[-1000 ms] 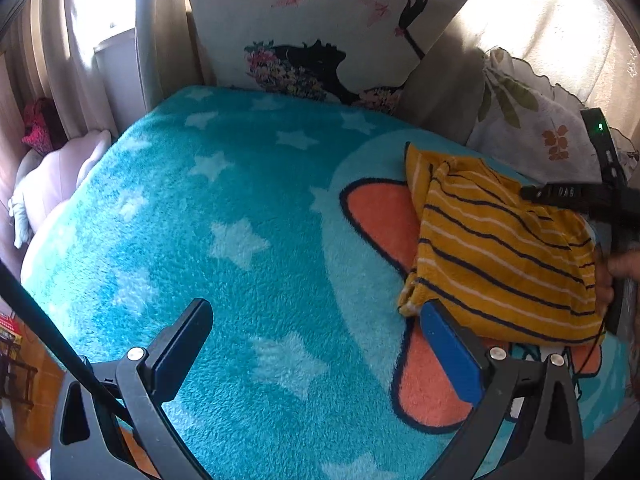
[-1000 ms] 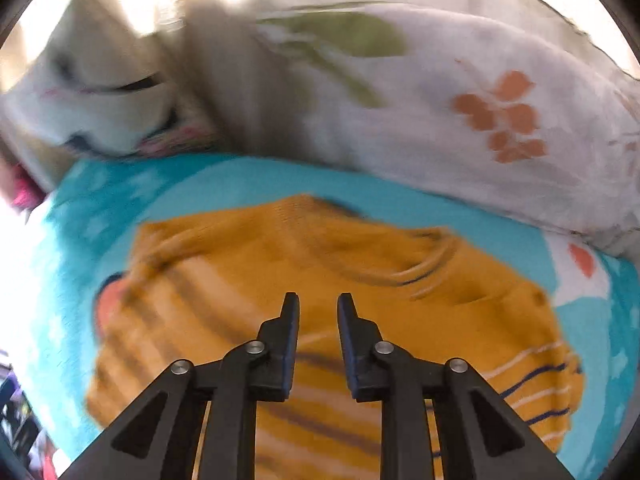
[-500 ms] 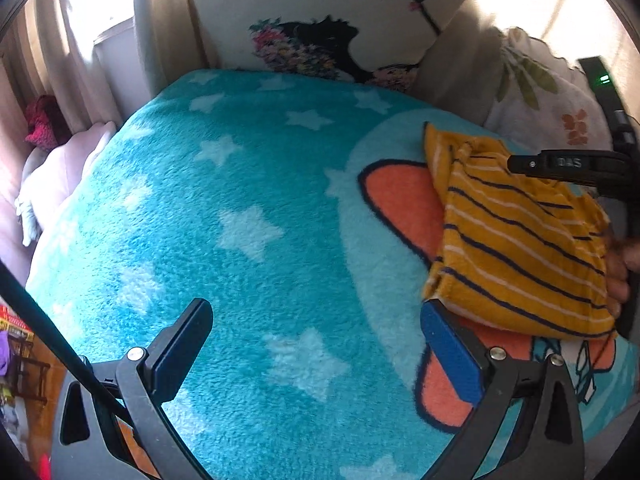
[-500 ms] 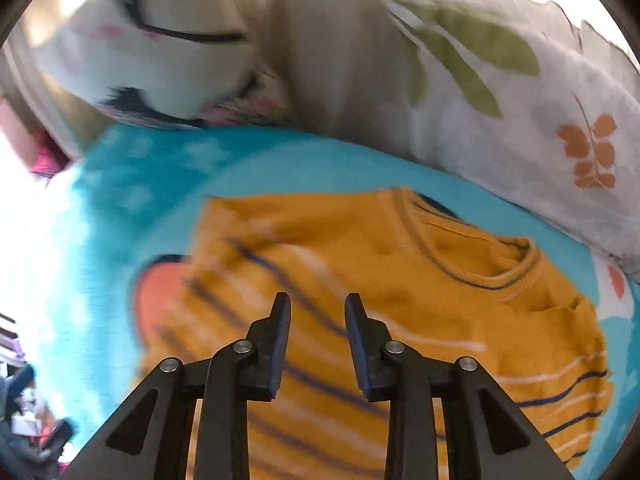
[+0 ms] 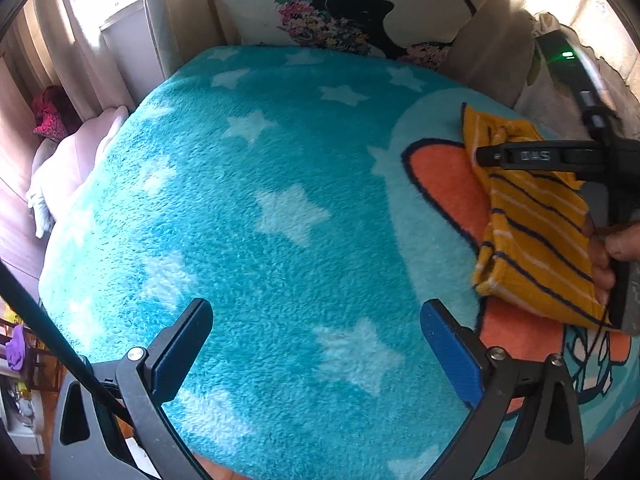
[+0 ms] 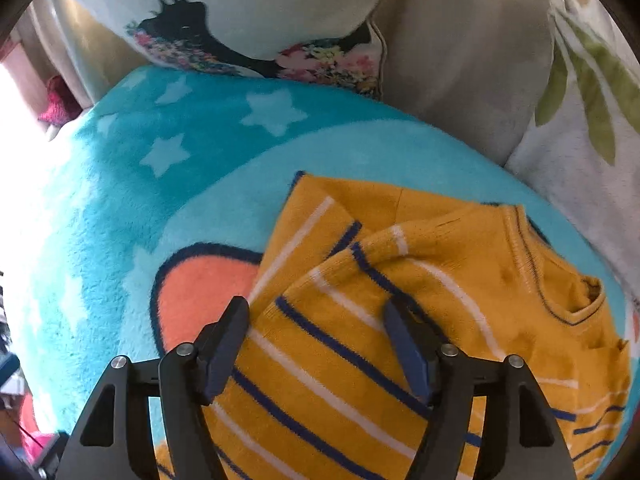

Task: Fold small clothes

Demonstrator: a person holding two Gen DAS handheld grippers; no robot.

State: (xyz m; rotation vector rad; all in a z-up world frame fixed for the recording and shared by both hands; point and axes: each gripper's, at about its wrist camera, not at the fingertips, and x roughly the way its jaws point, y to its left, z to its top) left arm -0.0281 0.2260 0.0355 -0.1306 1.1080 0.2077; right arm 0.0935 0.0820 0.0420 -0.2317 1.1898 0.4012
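Note:
A small mustard-yellow sweater (image 6: 400, 320) with navy and white stripes lies folded on a turquoise star blanket (image 5: 260, 200). It also shows at the right of the left wrist view (image 5: 532, 224). My right gripper (image 6: 316, 344) is open, with its jaws held just over the sweater's striped left part. It shows from the side in the left wrist view (image 5: 484, 158). My left gripper (image 5: 316, 336) is wide open and empty over bare blanket, left of the sweater.
A white pillow with a black silhouette print (image 5: 360, 4) and a leaf-print pillow (image 6: 580, 112) stand at the back. The blanket's left edge (image 5: 60, 248) drops off toward curtains and a pink item.
My right gripper has opened from nearly shut to wide apart and moved left over the sweater. My left gripper has shifted left, away from the sweater.

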